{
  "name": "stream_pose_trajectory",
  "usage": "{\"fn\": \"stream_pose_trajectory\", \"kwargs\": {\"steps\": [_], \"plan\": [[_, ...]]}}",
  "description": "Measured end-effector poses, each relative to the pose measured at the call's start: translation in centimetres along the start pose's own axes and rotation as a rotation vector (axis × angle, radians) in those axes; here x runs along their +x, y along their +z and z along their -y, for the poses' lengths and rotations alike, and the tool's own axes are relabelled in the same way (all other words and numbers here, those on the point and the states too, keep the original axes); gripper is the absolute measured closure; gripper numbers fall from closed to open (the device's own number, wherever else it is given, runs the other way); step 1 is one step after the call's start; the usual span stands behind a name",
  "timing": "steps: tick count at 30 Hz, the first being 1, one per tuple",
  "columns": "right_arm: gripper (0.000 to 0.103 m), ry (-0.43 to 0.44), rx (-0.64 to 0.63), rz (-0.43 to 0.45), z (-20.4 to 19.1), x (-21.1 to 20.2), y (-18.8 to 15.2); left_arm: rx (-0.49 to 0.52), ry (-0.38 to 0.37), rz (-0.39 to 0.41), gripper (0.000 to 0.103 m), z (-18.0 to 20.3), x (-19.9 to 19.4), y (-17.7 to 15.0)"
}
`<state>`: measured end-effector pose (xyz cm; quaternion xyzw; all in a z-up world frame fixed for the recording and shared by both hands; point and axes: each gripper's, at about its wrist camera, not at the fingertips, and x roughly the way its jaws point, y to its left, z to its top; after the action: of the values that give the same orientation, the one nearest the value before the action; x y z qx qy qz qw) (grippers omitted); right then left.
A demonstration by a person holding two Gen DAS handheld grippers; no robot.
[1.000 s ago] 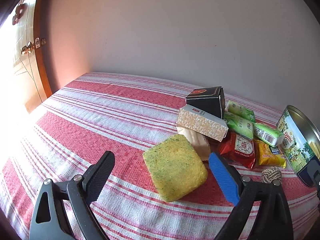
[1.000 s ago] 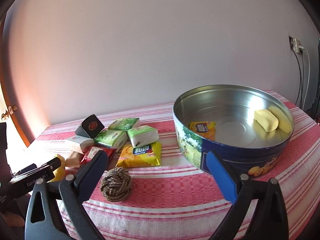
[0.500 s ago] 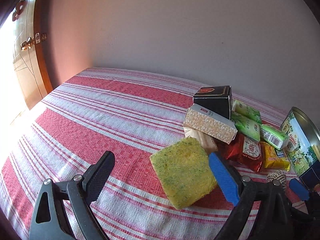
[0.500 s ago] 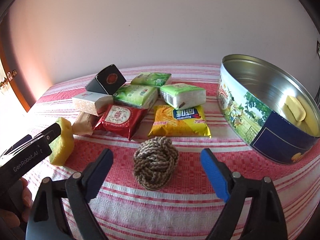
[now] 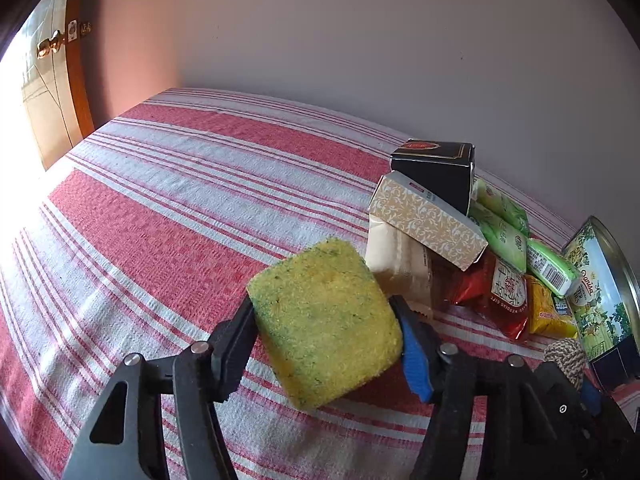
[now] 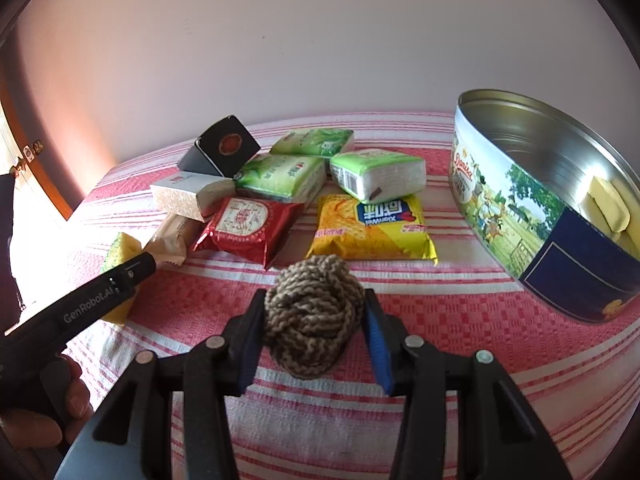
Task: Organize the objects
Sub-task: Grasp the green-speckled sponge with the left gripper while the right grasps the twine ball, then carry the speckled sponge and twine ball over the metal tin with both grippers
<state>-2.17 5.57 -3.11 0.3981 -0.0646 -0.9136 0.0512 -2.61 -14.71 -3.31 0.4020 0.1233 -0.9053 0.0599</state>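
Note:
My left gripper (image 5: pixel 326 336) is shut on a yellow-green sponge (image 5: pixel 325 322), squeezing it from both sides on the striped cloth. My right gripper (image 6: pixel 314 330) is shut on a brown rope ball (image 6: pixel 314 316) that rests on the cloth. A round cookie tin (image 6: pixel 560 216) stands at the right, with a yellow sponge (image 6: pixel 606 204) inside. The tin's edge (image 5: pixel 600 280) also shows in the left wrist view. In the right wrist view the left gripper body (image 6: pixel 80 308) reaches in from the left over the sponge (image 6: pixel 120 252).
A pile lies behind both grippers: black box (image 6: pixel 224 152), patterned cream box (image 6: pixel 188 198), red packet (image 6: pixel 248 226), yellow packet (image 6: pixel 370 228), three green tissue packs (image 6: pixel 376 174), beige wrapped bar (image 6: pixel 172 240). A wall stands behind; a wooden door (image 5: pixel 48 92) is at left.
Both grippers moved forward and closed: the left on the sponge, the right on the rope ball. Both were open half a second ago.

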Motion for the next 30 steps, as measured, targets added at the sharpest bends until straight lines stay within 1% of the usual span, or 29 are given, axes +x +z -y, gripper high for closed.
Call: {"fn": "stream_pose_trajectory", "kwargs": {"steps": [2,4,10,13,16,19,21,30], "plan": [[0.057,0.027,0.01,0.036,0.1,-0.8,0.2,-0.003,0.008,0.013,0.04,0.0,-0.3,-0.1],[0.057,0.043,0.011,0.083,0.1,-1.8,0.3,-0.007,0.021,0.054,0.041,0.0,-1.2,-0.2],[0.057,0.079,-0.015,0.243,0.3,-5.2,0.8,-0.015,0.034,0.247,0.041,-0.3,-5.1,-0.8],[0.057,0.125,-0.045,0.311,0.0,-6.8,1.0,-0.013,0.019,0.309,0.041,-0.1,-6.3,-0.7],[0.057,0.159,-0.071,0.378,0.1,-8.3,1.2,-0.008,0.0,0.341,0.041,0.7,-7.3,-0.7],[0.057,0.154,-0.094,0.431,-0.3,-9.0,1.5,0.017,-0.014,0.358,0.041,1.7,-7.9,-0.2],[0.057,0.143,-0.096,0.449,0.0,-9.3,1.7,0.029,-0.017,0.365,0.041,2.7,-7.9,0.0],[0.057,0.018,-0.129,0.504,1.2,-9.3,2.3,0.091,-0.062,0.383,0.04,6.8,-8.5,-0.2]]}}
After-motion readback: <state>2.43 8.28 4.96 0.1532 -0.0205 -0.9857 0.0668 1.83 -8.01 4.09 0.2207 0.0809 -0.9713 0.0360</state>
